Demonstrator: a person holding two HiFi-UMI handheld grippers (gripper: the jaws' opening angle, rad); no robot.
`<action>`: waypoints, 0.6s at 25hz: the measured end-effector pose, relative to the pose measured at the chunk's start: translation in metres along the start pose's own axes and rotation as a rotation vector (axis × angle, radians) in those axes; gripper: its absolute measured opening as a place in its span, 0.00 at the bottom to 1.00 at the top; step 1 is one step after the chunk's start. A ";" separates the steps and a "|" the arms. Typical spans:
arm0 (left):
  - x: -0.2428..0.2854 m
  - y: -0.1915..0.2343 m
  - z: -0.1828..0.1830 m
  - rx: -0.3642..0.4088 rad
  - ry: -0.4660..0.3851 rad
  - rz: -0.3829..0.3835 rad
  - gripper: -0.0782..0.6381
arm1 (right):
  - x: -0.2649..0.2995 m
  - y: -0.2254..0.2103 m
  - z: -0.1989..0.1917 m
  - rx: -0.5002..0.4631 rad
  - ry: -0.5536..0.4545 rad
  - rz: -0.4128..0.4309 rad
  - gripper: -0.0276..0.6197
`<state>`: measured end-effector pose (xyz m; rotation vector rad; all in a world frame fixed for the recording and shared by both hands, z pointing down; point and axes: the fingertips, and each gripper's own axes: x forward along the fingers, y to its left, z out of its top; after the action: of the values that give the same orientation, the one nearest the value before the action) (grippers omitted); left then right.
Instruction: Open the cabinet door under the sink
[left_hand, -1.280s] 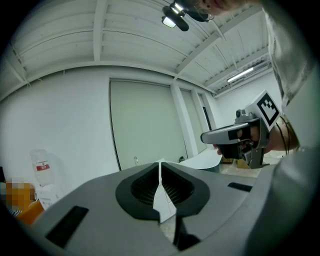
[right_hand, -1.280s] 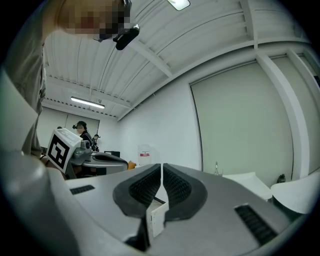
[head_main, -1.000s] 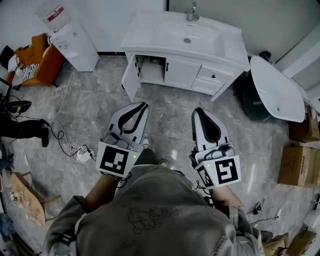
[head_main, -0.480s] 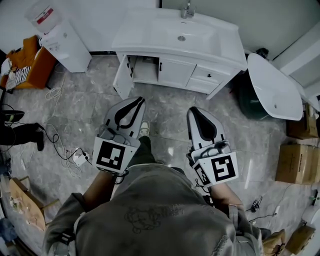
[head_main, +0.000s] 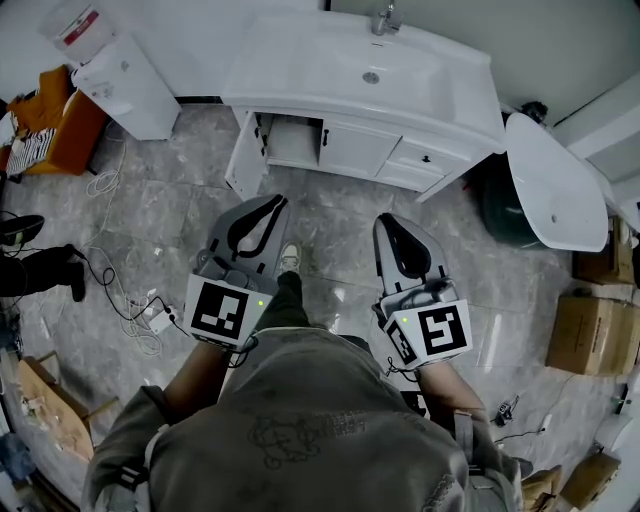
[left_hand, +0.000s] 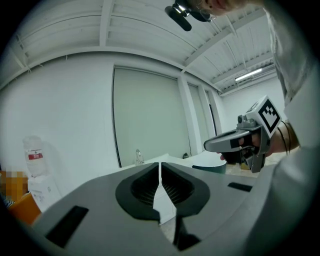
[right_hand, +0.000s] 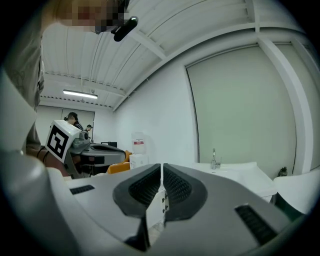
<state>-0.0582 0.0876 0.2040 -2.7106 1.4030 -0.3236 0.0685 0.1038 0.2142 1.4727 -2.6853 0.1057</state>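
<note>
The grey left gripper (head_main: 272, 203) and right gripper (head_main: 389, 222) are both closed on nothing, above grey marble floor (head_main: 340, 215). Ahead, the white cabinet door (head_main: 243, 155) under the white sink (head_main: 360, 70) stands open. Loose cables (head_main: 125, 290) lie to the left and a white oval basin (head_main: 555, 180) to the right.

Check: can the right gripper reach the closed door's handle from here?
Probably not yet. The right gripper, jaws shut, hangs well short of the handle, with bare floor between. Nothing blocks the way; a step forward should do.

Two grippers — left gripper (head_main: 272, 202), right gripper (head_main: 389, 222). One vanity (head_main: 290, 62), one door (head_main: 243, 152) open; one water dispenser (head_main: 127, 85) left of it.
</note>
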 end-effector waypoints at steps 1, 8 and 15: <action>0.005 0.007 -0.002 -0.001 0.004 -0.002 0.15 | 0.008 -0.003 -0.002 0.002 0.009 -0.003 0.10; 0.061 0.062 -0.014 0.012 0.038 -0.058 0.15 | 0.080 -0.033 -0.010 0.038 0.073 -0.045 0.10; 0.126 0.123 -0.029 0.010 0.056 -0.118 0.15 | 0.169 -0.065 -0.028 0.068 0.145 -0.090 0.10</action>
<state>-0.0919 -0.0856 0.2323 -2.8040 1.2526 -0.4160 0.0337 -0.0698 0.2609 1.5380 -2.5211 0.2884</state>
